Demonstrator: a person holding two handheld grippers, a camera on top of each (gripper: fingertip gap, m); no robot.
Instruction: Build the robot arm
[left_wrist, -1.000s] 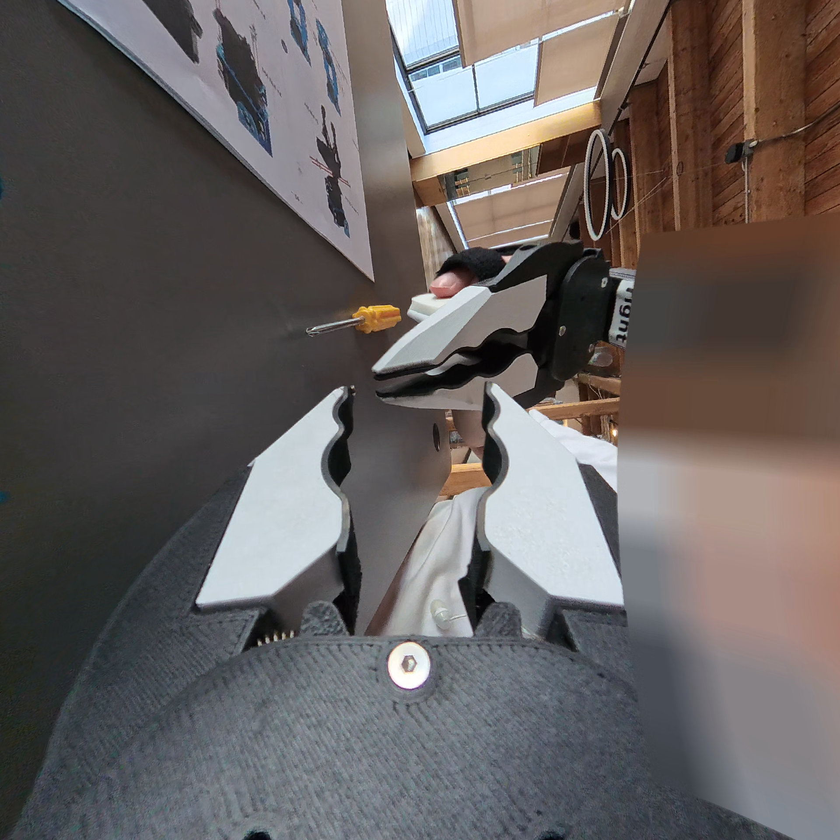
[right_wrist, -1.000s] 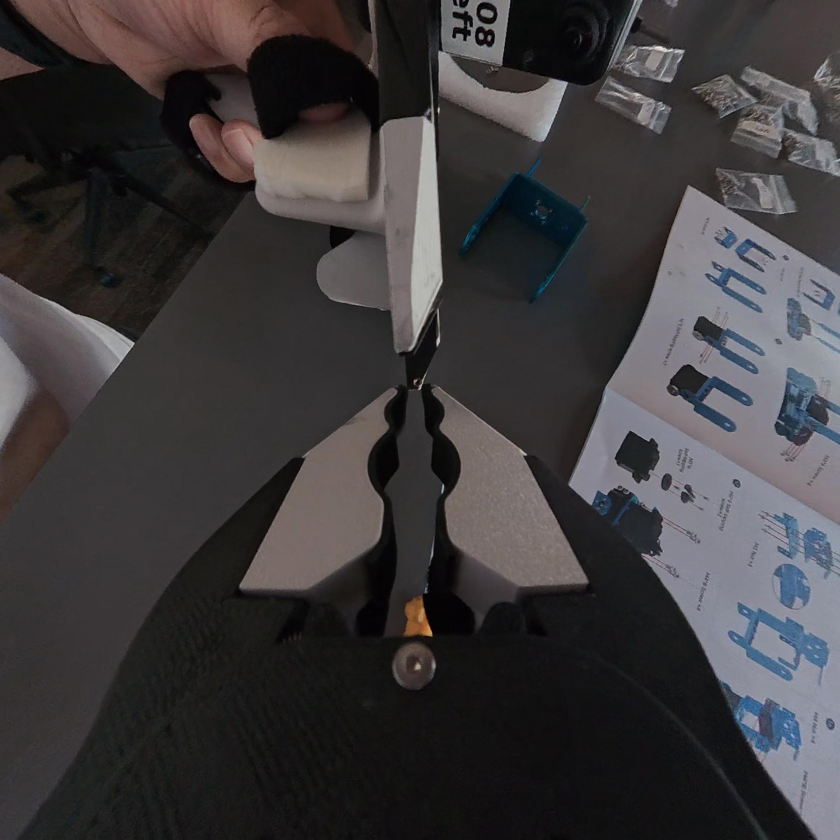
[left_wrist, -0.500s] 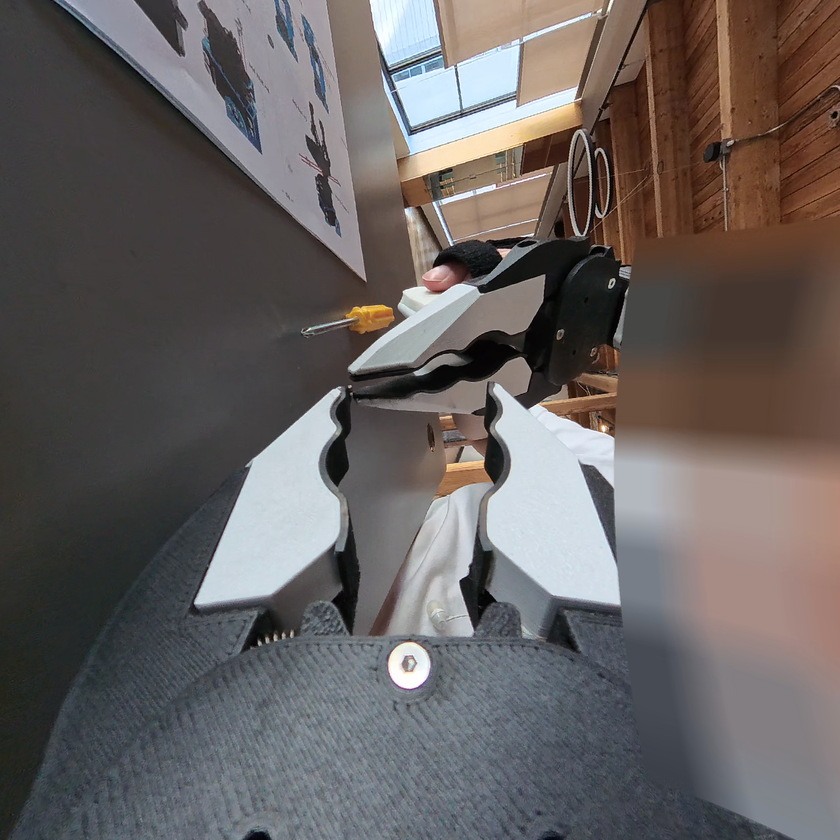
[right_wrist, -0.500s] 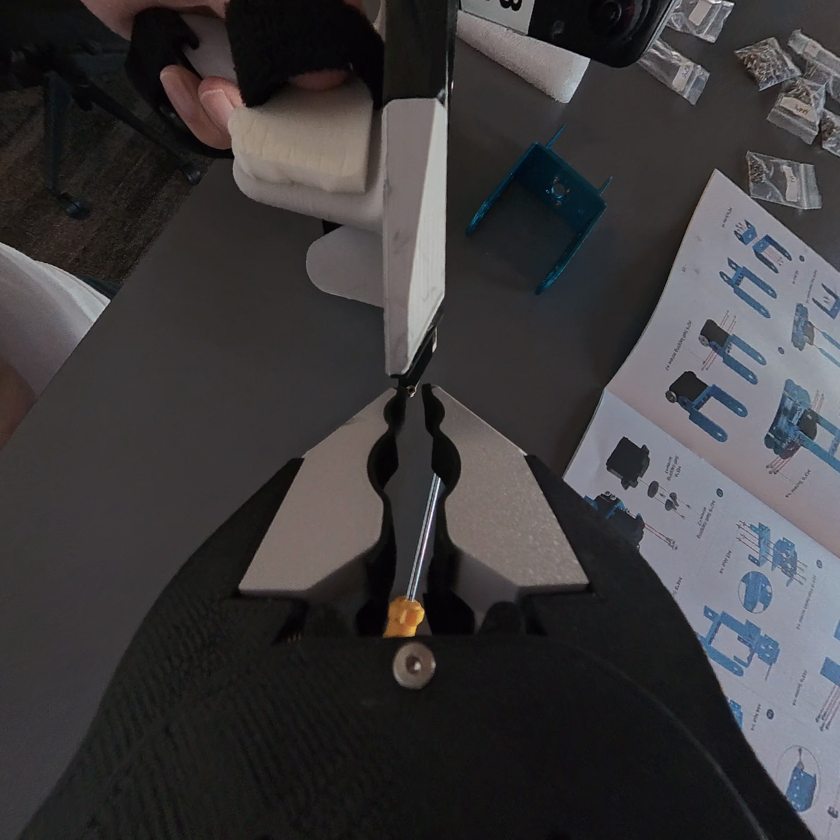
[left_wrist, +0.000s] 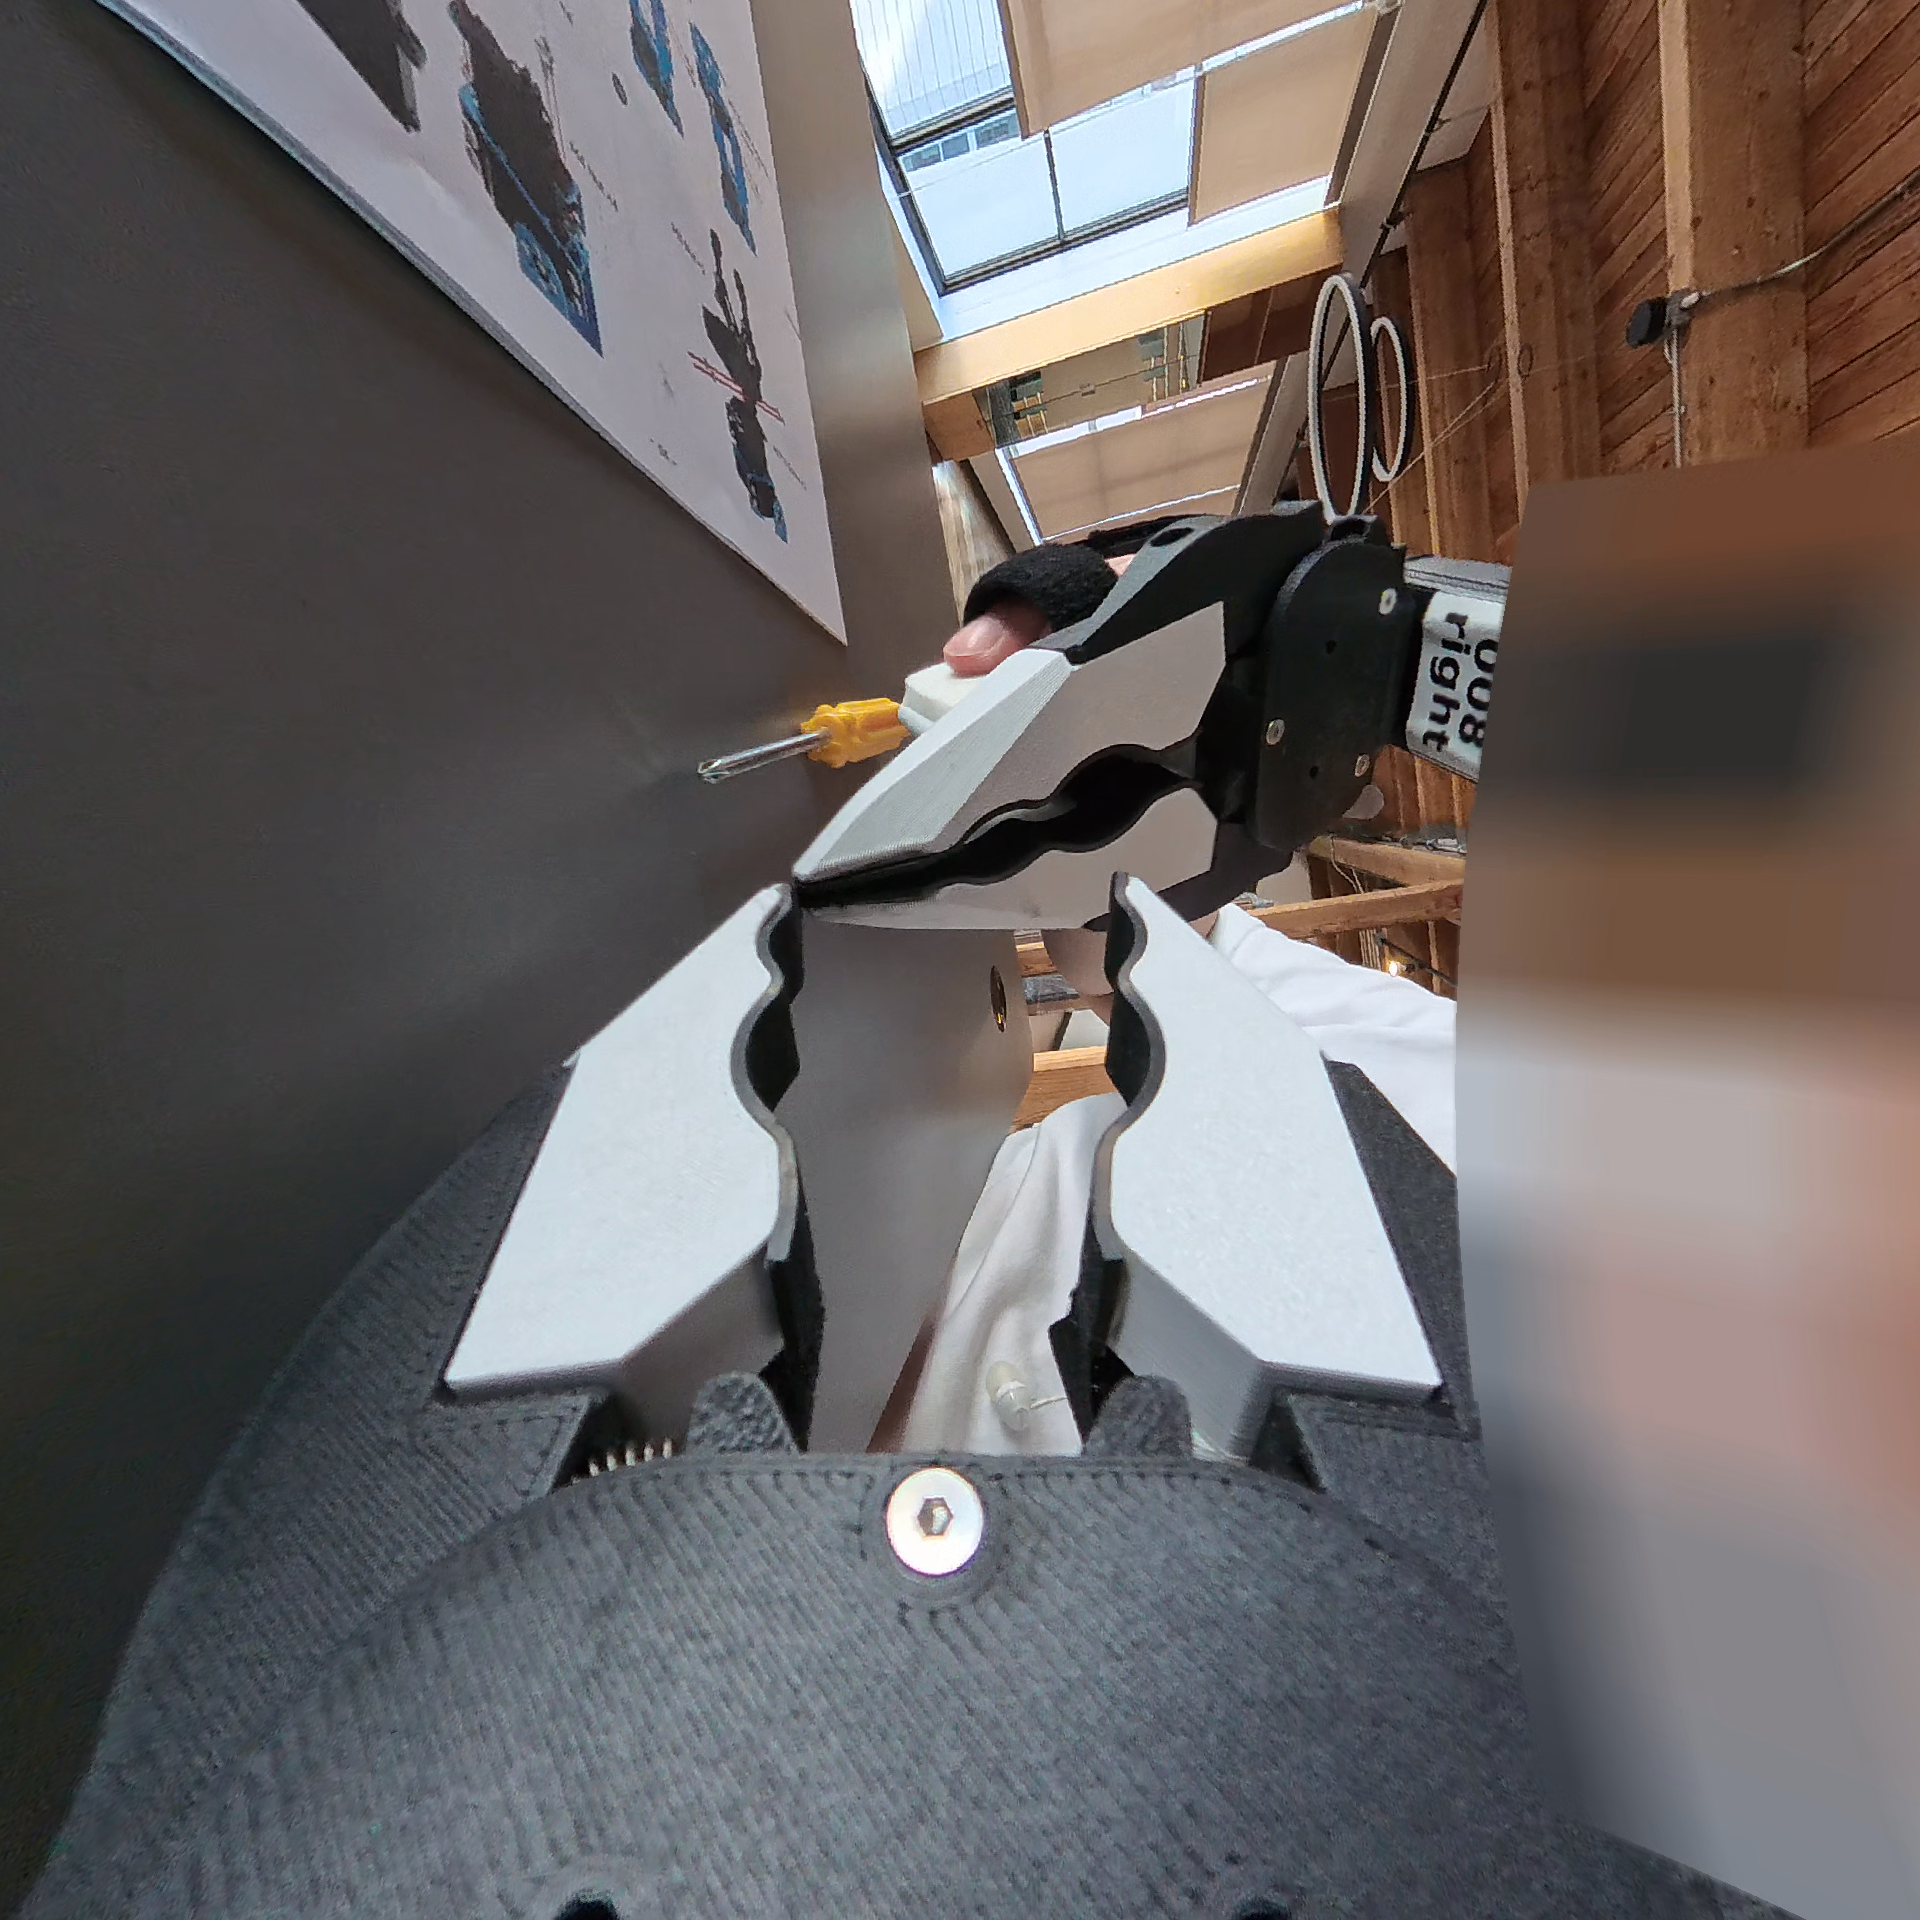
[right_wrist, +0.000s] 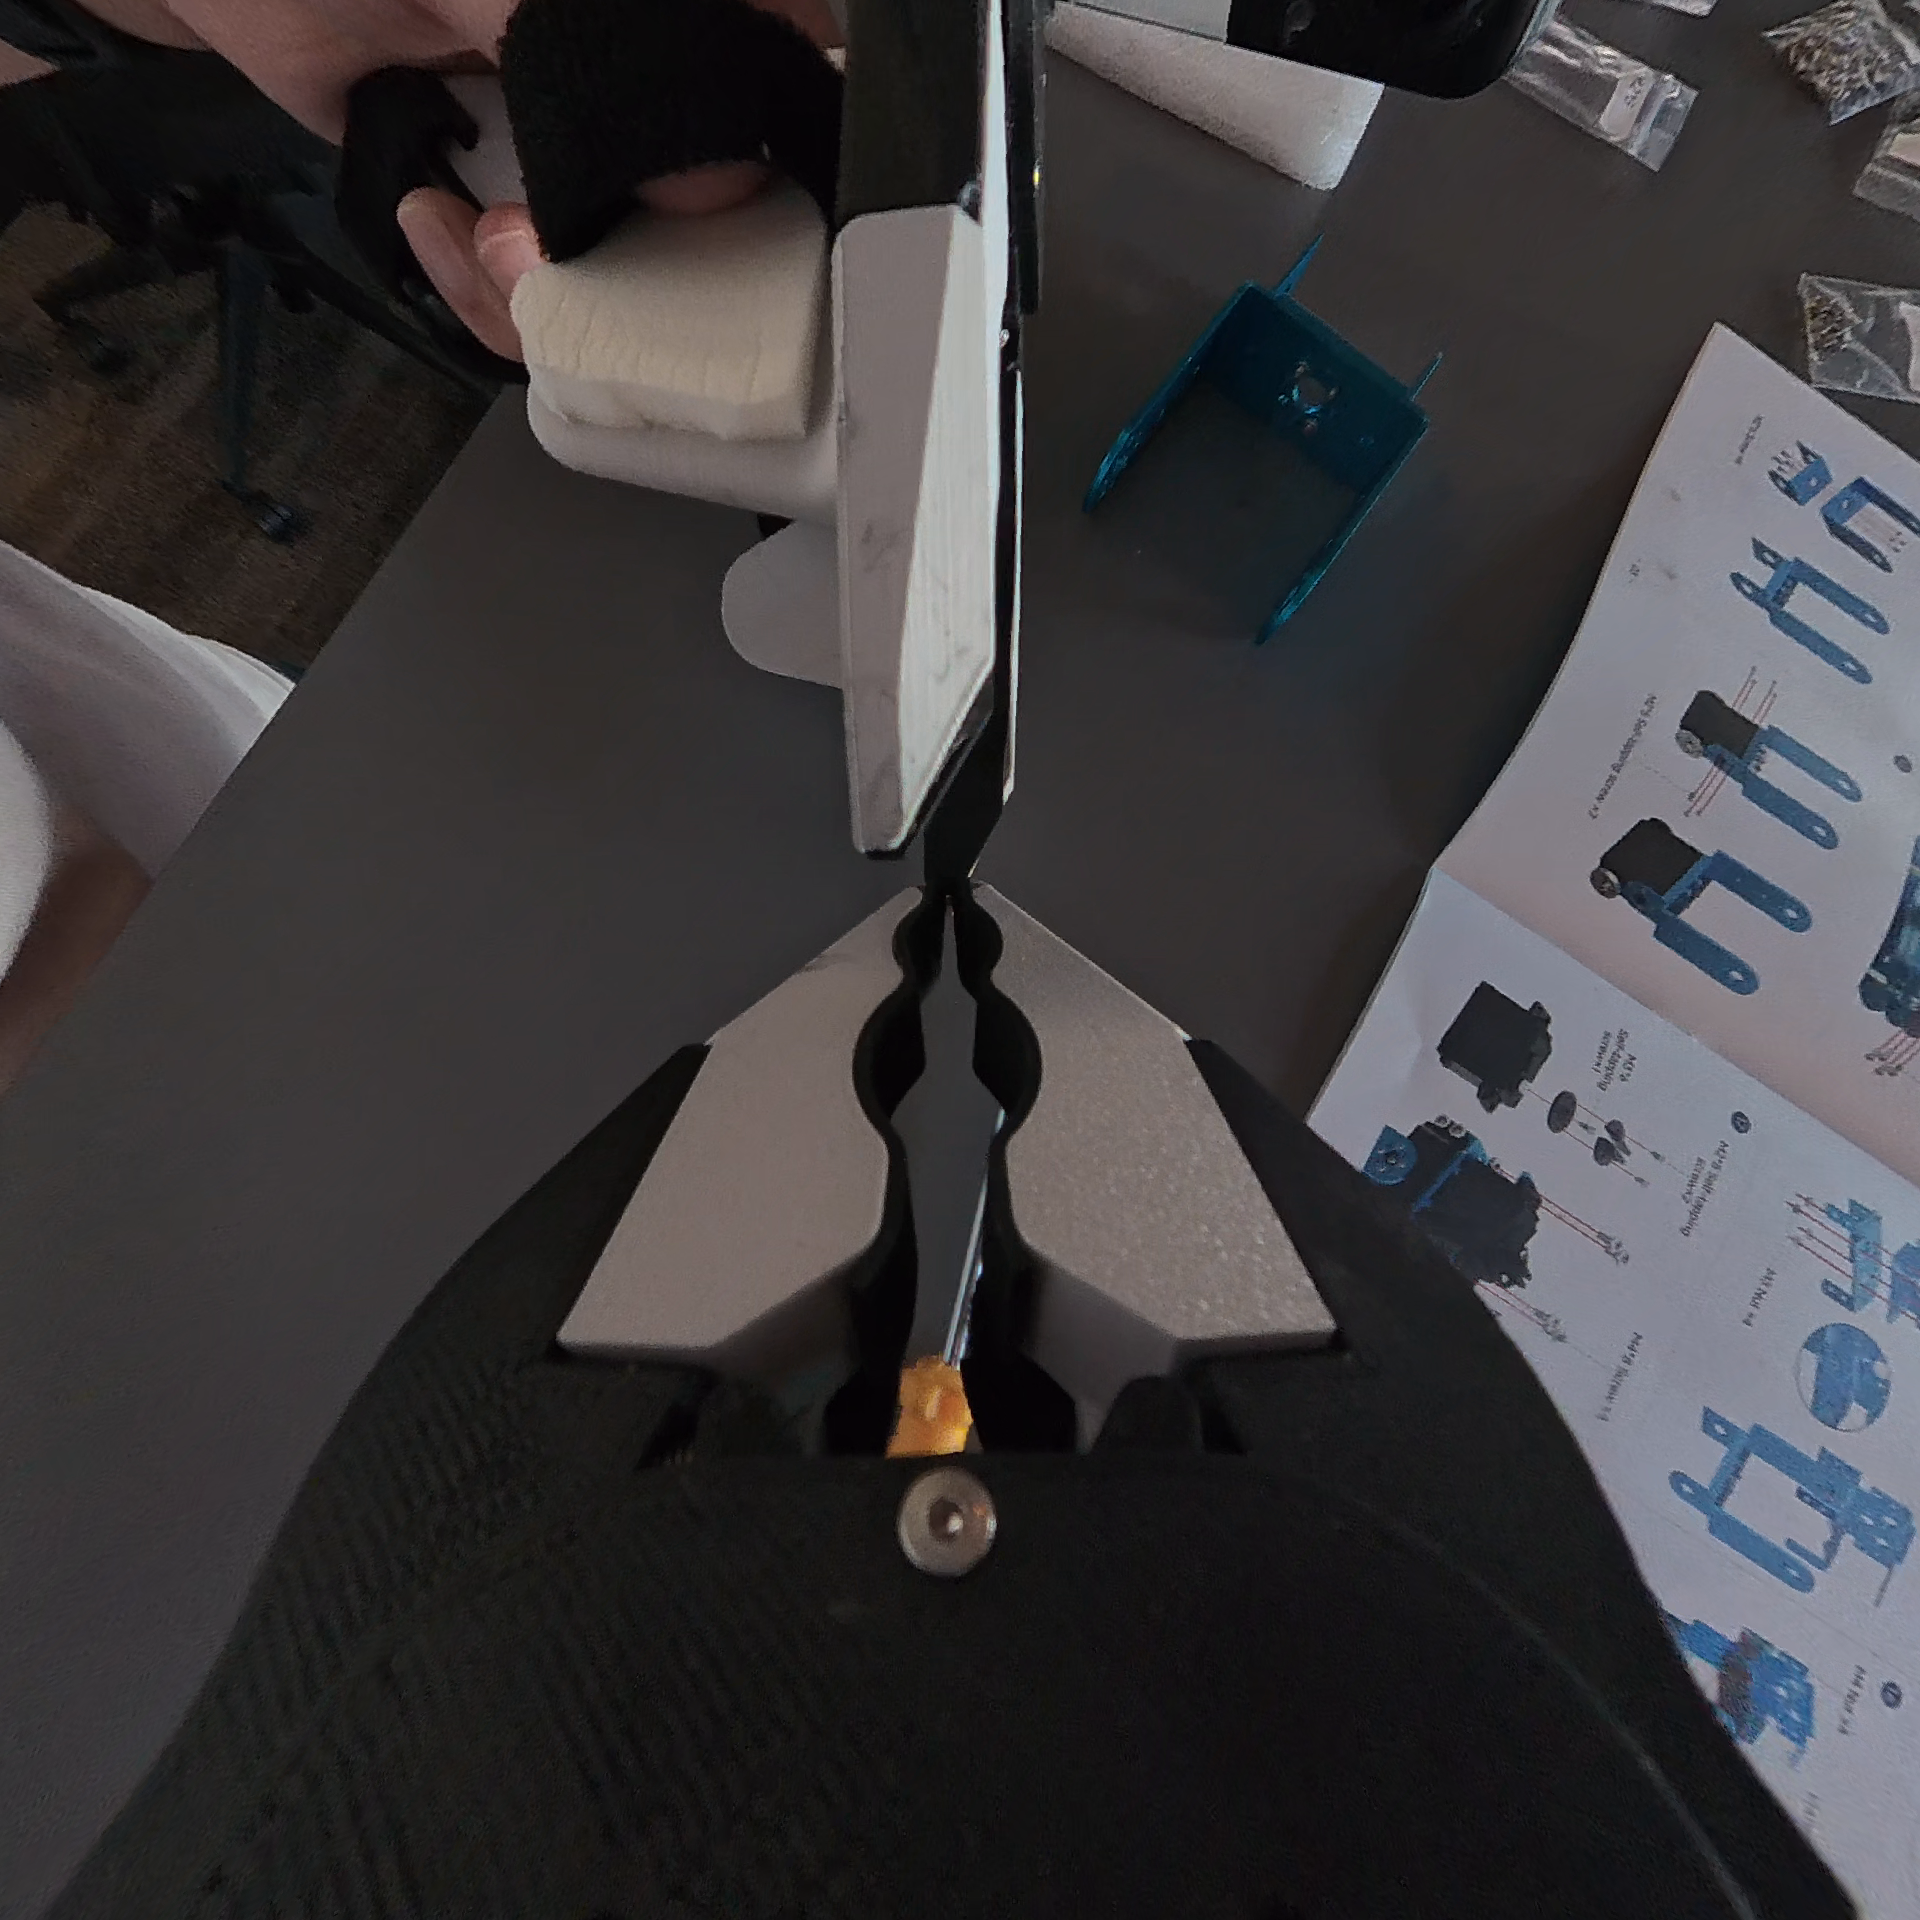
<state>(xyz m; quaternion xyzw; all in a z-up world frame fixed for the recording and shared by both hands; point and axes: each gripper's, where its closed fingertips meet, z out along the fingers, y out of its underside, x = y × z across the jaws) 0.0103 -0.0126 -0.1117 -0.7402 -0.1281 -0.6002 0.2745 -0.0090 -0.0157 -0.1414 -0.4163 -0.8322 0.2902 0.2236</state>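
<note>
In the left wrist view my left gripper (left_wrist: 951, 894) is open and empty, turned on its side just above the dark grey table (left_wrist: 312, 727). My right gripper (left_wrist: 805, 894) reaches in from the right, shut, with its tips against my left finger's tip. In the right wrist view my right gripper (right_wrist: 951, 894) is shut with nothing showing between its tips, which touch the black pad edge of the left finger (right_wrist: 920, 582). A small yellow-handled screwdriver (right_wrist: 932, 1415) lies on the table under my right fingers, not held. It also shows in the left wrist view (left_wrist: 821, 732).
A blue metal U-bracket (right_wrist: 1262, 436) lies ahead right. A white instruction sheet (right_wrist: 1714, 935) covers the right side. Small bags of parts (right_wrist: 1621, 88) and a white foam block (right_wrist: 1216, 83) lie at the back. The table edge (right_wrist: 312, 644) runs along the left. Left tips and right tips are each some 15 cm from the blue metal U-bracket (right_wrist: 1262, 436).
My right gripper's tips stood slightly apart and have come together. It has shifted toward my left fingertip, over the screwdriver. My left gripper stays open and still.
</note>
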